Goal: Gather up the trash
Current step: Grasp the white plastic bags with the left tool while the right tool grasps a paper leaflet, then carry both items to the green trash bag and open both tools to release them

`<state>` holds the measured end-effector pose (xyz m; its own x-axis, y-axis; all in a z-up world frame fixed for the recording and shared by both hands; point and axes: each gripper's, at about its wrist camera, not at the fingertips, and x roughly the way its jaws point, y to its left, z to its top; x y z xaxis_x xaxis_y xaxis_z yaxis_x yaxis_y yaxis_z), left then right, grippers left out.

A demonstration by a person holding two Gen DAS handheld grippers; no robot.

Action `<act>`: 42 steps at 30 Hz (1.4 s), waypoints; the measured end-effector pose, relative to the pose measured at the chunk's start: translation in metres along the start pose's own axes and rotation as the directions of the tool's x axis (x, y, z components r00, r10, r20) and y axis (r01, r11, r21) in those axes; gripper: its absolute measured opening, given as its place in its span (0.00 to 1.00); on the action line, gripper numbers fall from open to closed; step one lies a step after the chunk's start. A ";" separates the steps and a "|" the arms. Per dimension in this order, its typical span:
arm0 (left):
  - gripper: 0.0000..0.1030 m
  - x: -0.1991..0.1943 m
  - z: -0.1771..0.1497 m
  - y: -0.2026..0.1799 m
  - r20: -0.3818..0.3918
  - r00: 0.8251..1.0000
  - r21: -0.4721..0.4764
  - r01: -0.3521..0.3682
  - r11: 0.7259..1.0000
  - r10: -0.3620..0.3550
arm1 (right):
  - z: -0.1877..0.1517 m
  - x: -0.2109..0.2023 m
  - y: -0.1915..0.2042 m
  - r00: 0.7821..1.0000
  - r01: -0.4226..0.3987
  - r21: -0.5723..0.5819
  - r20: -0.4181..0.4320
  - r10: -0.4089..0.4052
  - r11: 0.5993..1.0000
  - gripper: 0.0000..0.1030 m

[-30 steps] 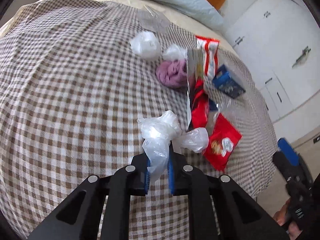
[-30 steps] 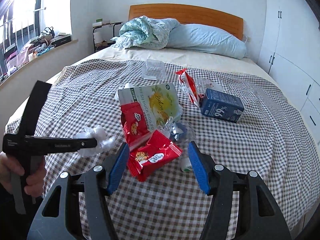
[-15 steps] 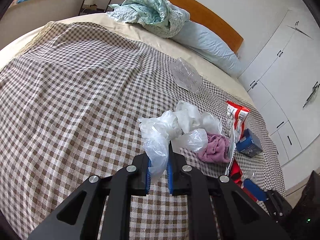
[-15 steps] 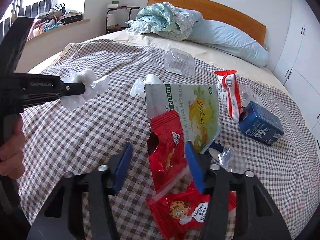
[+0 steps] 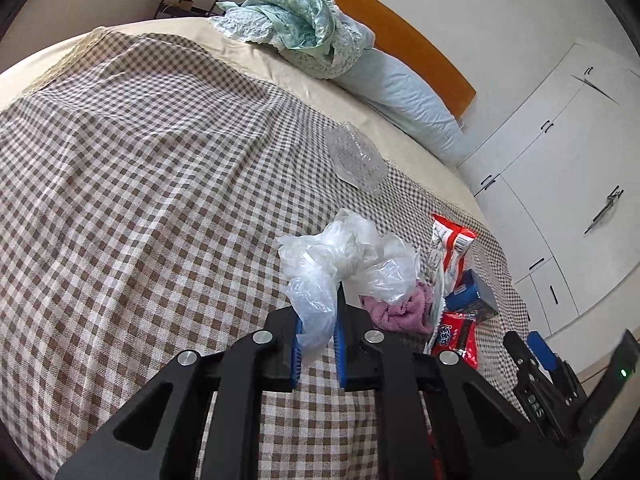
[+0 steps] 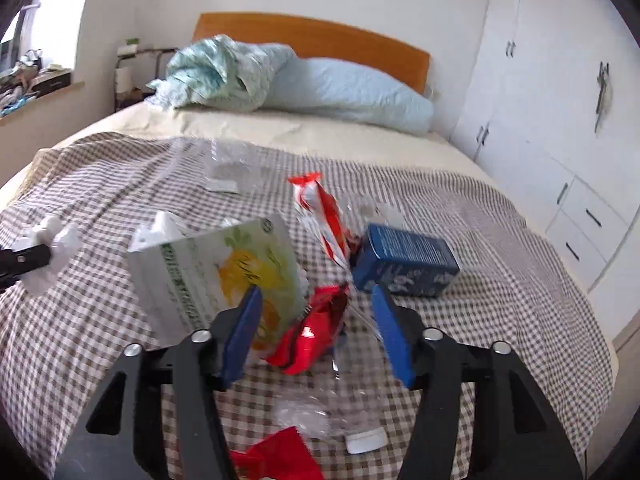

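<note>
My left gripper is shut on a crumpled clear plastic bag, held above the checked bedspread. In the right wrist view it shows at the left edge with the plastic bag. My right gripper hangs over the trash pile, its jaws opening. A crumpled red wrapper lies between the blue pads, which do not press on it. Around it are a green-and-white pouch, a red-and-white snack packet and a blue carton.
A clear plastic container lies farther up the bed. Crumpled clear film with a white cap and another red wrapper lie below my right gripper. A pink cloth sits by the pile. Pillows and a headboard stand behind, white cupboards to the right.
The right gripper moved forward over the pile, narrowed around the red wrapper, then widened again. The left gripper swung up and left with its bag, still shut.
</note>
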<state>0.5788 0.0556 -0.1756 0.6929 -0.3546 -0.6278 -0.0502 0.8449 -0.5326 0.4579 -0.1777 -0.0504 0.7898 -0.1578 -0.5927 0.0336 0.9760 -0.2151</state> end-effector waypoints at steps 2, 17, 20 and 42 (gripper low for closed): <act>0.10 0.001 0.000 0.004 -0.006 1.000 -0.010 -0.025 1.000 0.025 | -0.007 -0.008 0.031 0.999 -0.041 -0.094 0.025 0.043 0.995 0.55; 0.10 0.001 0.000 -0.001 -0.002 1.000 0.015 -0.006 1.000 0.006 | 0.015 0.042 0.056 0.997 0.000 -0.062 -0.081 -0.005 0.998 0.04; 0.10 0.002 -0.003 -0.009 -0.006 1.000 0.032 0.003 0.999 -0.002 | 0.034 0.024 0.021 0.999 -0.026 0.023 -0.023 0.026 0.999 0.03; 0.10 -0.095 -0.115 -0.191 -0.133 0.977 0.377 0.207 0.903 -0.168 | -0.076 -0.221 -0.216 0.998 0.053 0.156 0.018 -0.057 0.986 0.03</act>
<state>0.4392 -0.1184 -0.0793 0.5891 -0.5416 -0.5996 0.3689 0.8405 -0.3968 0.2296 -0.3649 0.0681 0.7975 -0.2103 -0.5655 0.1708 0.9776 -0.1227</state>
